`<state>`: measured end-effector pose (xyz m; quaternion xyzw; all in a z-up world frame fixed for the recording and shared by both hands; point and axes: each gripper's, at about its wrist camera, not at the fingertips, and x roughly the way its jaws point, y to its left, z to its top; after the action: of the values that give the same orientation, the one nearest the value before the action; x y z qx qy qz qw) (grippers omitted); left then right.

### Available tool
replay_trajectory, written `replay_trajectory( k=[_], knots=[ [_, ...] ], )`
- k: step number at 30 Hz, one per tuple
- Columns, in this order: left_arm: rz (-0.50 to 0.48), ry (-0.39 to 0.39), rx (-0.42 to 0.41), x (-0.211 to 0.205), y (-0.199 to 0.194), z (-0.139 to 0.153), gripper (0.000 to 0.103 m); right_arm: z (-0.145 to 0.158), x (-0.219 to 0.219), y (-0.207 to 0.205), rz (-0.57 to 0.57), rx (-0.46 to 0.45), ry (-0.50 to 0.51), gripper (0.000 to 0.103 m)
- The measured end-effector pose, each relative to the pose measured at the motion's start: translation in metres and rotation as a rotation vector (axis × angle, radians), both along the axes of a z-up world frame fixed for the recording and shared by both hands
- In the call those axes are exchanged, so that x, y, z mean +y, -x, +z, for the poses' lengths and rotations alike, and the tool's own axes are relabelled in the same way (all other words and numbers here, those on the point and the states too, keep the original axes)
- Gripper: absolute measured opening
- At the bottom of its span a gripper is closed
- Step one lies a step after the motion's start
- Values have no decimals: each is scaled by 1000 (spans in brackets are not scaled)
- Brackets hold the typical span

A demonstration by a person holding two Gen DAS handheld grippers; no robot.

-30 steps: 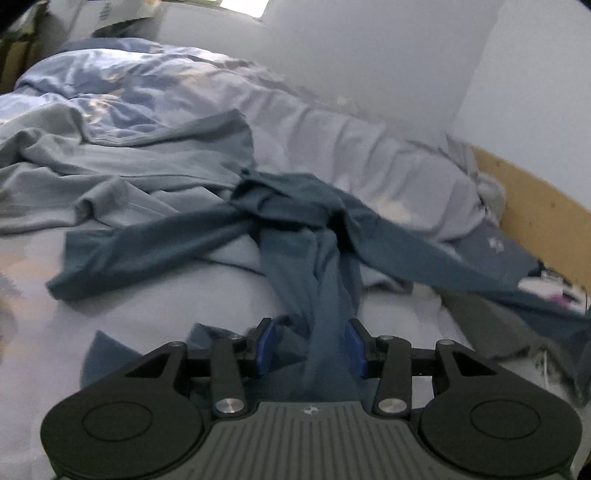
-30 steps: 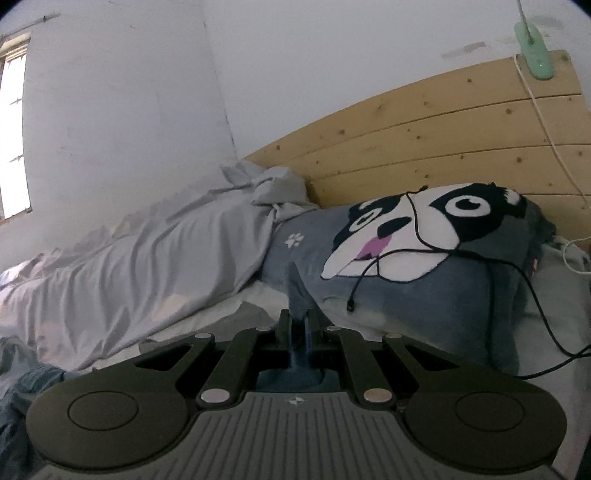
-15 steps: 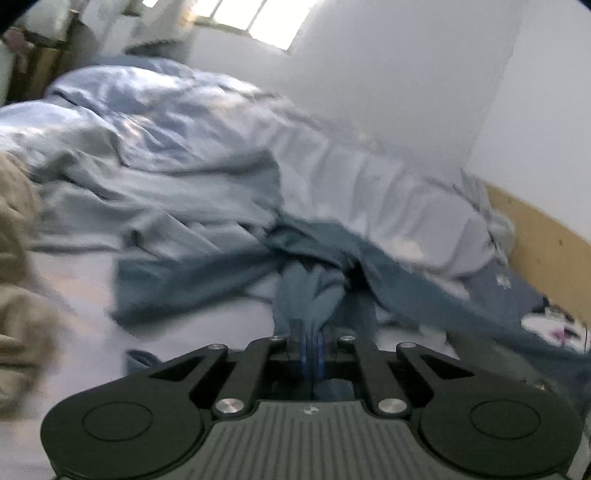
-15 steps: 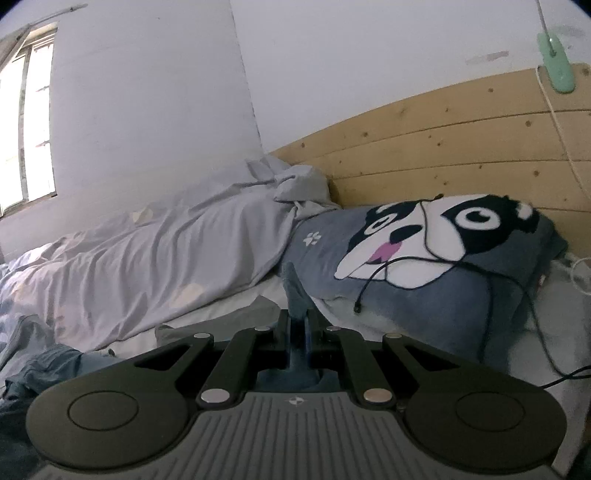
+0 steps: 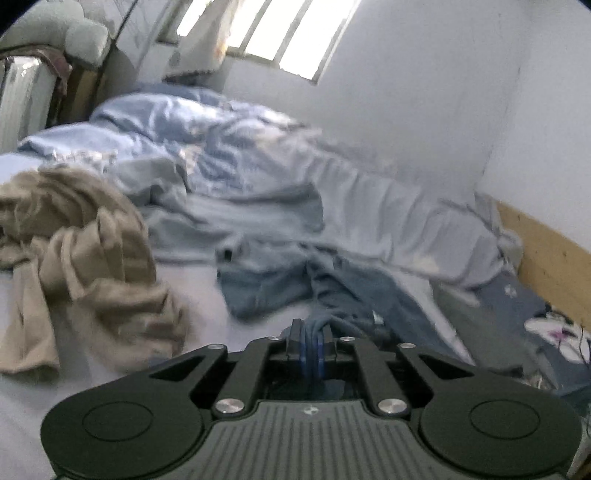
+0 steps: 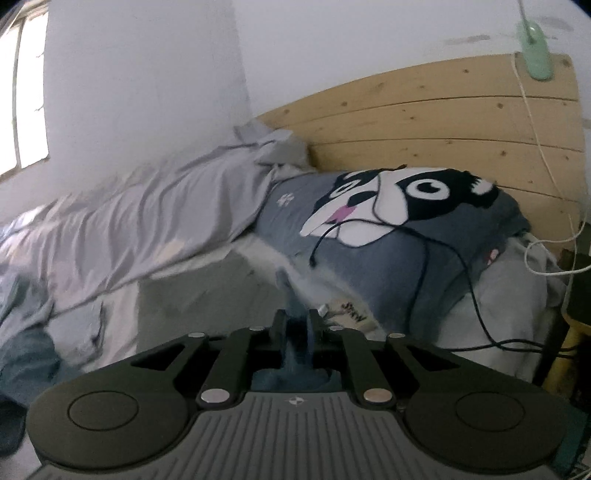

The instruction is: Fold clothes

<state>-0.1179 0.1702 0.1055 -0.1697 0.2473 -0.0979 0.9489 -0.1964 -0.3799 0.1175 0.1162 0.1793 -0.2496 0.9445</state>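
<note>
The left gripper (image 5: 311, 347) pinches the blue garment (image 5: 343, 291); the right gripper (image 6: 296, 330), jaws opening, has blue cloth between its pads; no writing legible.

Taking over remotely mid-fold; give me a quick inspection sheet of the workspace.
Surface: bed sheet, rumpled.
Job's things: blue garment, strung out, unfolded.
Clutter: beige garment heaped; duvet; dog pillow.
Grippers: left gripper shut on the blue garment; right gripper jaws opening, blue cloth between them.
Cables: black cable across the pillow; white cord on the headboard.
Surroundings: window, white wall.
</note>
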Motion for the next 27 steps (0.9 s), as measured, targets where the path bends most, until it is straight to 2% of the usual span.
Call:
replay_trajectory(
  k=[1,2,3,5,8,10,13,20,27],
  knots=[
    [-3,5,4,2,0,-1,6,2,5,3,3,-1,11,25],
    [-5,14,2,4,1,-2,8,4,10,5,7,-6,18,40],
    [-7,22,1,6,2,-2,9,6,13,7,14,-14,22,51],
    [-6,46,-21,11,6,-2,22,11,21,11,22,-36,35,59],
    [-9,88,-52,19,11,-3,36,19,38,10,72,-68,64,59],
    [-17,106,-53,19,12,-5,36,22,60,-1,133,-77,110,59],
    [-36,128,-49,15,8,-9,40,21,106,-23,283,-75,199,59],
    [-75,173,-94,3,-12,-9,44,-1,227,-75,631,-38,412,57],
    [-79,229,-154,-8,-44,-11,49,-33,302,-118,803,-13,582,56]
  ],
)
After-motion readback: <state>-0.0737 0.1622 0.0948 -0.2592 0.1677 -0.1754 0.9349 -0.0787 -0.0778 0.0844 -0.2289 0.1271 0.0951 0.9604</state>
